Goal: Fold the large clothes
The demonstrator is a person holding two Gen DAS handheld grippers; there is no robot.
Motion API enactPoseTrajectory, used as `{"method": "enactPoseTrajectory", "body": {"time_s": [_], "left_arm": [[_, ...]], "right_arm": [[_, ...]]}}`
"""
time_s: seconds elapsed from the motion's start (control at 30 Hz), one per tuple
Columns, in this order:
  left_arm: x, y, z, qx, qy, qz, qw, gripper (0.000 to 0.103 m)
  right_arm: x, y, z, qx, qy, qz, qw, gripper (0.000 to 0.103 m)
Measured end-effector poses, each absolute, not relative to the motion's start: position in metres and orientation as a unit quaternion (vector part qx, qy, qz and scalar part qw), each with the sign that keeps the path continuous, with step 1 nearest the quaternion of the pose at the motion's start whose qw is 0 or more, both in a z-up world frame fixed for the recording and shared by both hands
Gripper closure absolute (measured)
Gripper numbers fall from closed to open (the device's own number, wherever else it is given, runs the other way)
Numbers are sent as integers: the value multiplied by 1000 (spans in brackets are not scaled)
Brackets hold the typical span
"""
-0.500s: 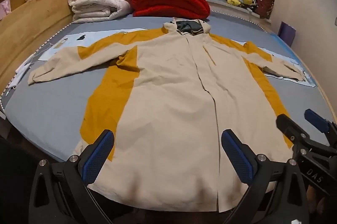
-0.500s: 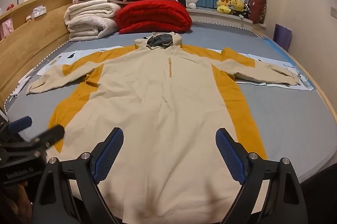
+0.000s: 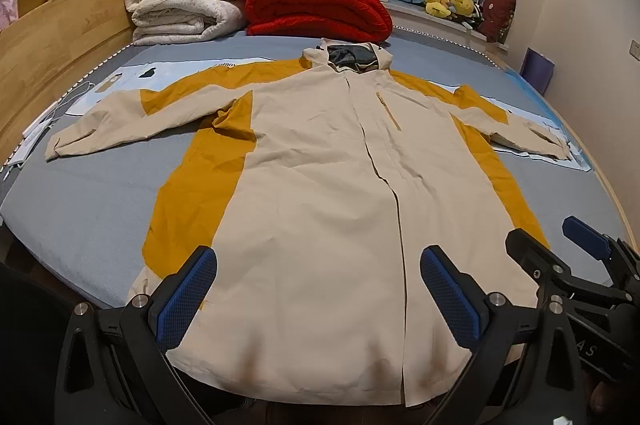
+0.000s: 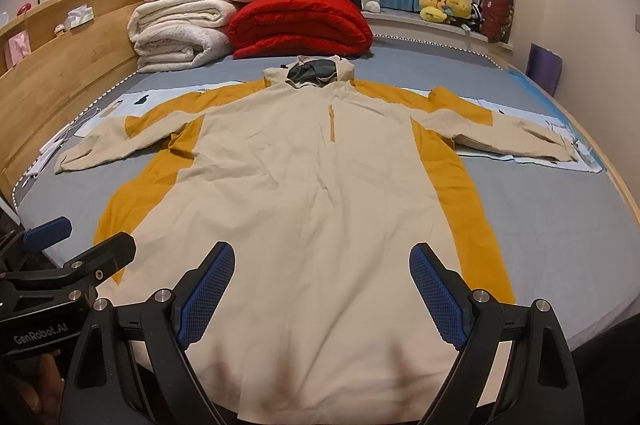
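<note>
Nothing much shifts since the earlier frames: we keep both grippers hovering over the hem. Our left gripper [image 3: 318, 295] stands wide with nothing held, the cream-and-mustard jacket [image 3: 320, 185] lying flat between its blue pads [image 3: 186, 297]. Our right gripper [image 4: 322, 291] is also wide and bare. From there, the jacket spreads toward twelve o'clock on the grey bed [image 4: 560, 225], with folded blankets [image 4: 180, 29] at eleven o'clock.

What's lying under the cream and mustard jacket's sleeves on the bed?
Pale printed sheets stick out from under both sleeves of the cream and mustard jacket, over the grey bed cover. How far they run beneath is hidden.
</note>
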State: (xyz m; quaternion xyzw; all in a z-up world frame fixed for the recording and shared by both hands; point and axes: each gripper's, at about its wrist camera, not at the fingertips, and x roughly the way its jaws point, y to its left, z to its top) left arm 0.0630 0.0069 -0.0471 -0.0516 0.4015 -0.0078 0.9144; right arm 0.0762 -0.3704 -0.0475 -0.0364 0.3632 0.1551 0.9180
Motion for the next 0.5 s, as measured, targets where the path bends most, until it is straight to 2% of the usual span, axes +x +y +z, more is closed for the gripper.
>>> {"method": "enactPoseTrajectory", "body": {"time_s": [0.5], "left_arm": [[63, 5, -48, -53, 401, -8, 914, 2]], "right_arm": [[75, -364, -49, -35, 355, 157, 921, 14]]}}
